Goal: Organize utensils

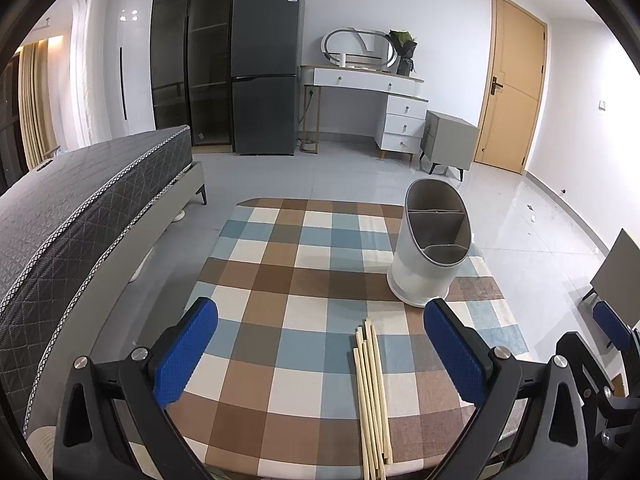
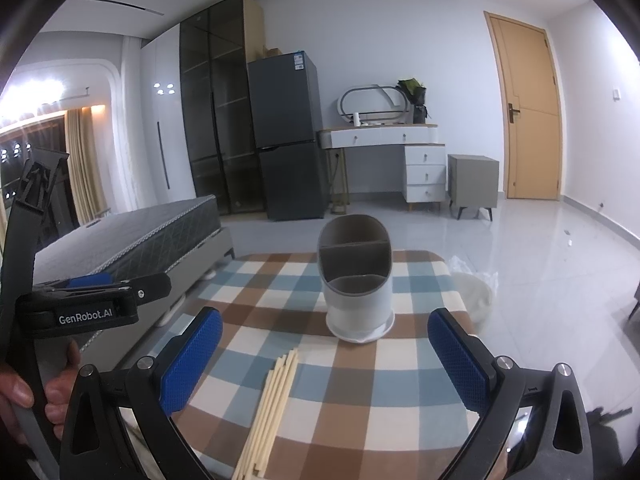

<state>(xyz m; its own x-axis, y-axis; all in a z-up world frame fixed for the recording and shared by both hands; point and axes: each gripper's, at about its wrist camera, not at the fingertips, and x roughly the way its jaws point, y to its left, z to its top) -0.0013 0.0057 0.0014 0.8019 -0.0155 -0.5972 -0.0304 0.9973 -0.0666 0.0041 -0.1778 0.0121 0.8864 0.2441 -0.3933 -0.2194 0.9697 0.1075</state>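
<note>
A bundle of pale wooden chopsticks [image 1: 372, 396] lies on the checkered tablecloth [image 1: 304, 264], pointing away from me. Behind it stands a white utensil holder [image 1: 430, 248] with grey inner compartments, which look empty. My left gripper [image 1: 320, 336] hovers open above the cloth, the chopsticks lying below, nearer its right finger. In the right wrist view the chopsticks [image 2: 272, 408] lie nearer the left blue pad, with the holder [image 2: 358, 280] straight ahead. My right gripper [image 2: 324, 344] is open and holds nothing. The left gripper's body [image 2: 96, 300] shows at the left, a hand [image 2: 60, 392] on its handle.
A bed with a dark quilted mattress [image 1: 80, 200] runs along the left of the table. A fridge [image 1: 266, 80], a white dressing table [image 1: 372, 92], a grey nightstand [image 1: 450, 140] and a wooden door [image 1: 514, 88] stand at the far wall. A white bag [image 2: 476, 292] lies on the tiled floor.
</note>
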